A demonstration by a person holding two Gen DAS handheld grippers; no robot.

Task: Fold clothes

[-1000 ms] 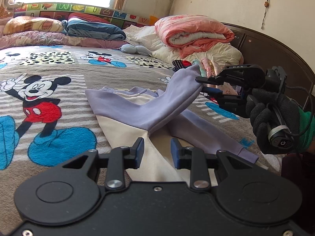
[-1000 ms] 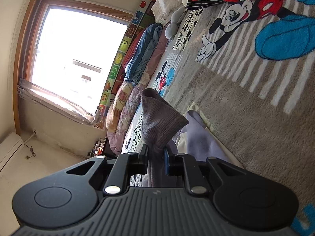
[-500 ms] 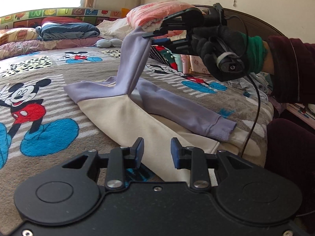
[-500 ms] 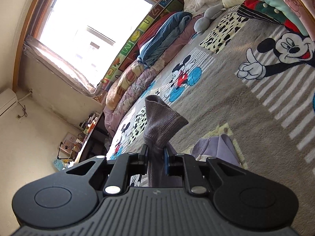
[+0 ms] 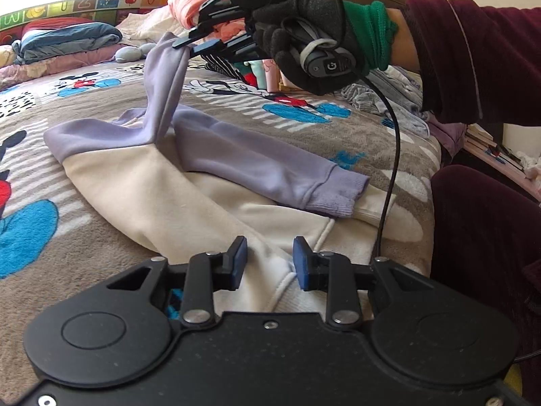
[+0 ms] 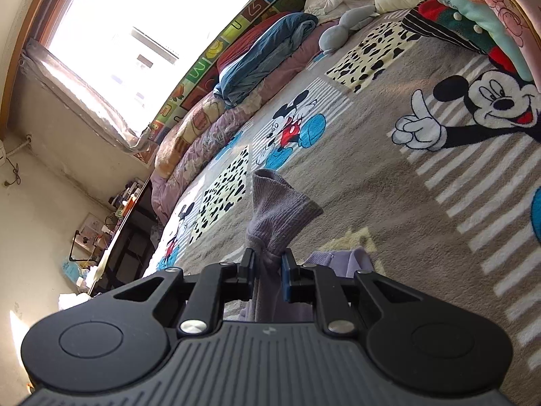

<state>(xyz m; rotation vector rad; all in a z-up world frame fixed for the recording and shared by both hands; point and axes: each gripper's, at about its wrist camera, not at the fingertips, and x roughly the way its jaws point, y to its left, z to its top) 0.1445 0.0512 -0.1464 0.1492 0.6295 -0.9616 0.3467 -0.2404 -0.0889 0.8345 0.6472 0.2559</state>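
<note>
Nearby: folded quilts, soft toy behind sweatshirt; blanket beneath.

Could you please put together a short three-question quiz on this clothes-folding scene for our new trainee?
1. True or false: the right gripper is shut on a purple sleeve cuff.
2. What lies between the left gripper's pads? A) cream sweatshirt hem, unpinched B) a sock C) a pillow
3. Fill in: the other purple sleeve lies flat across the ____ sweatshirt body.

Key: 1 true; 2 A; 3 cream.
</note>
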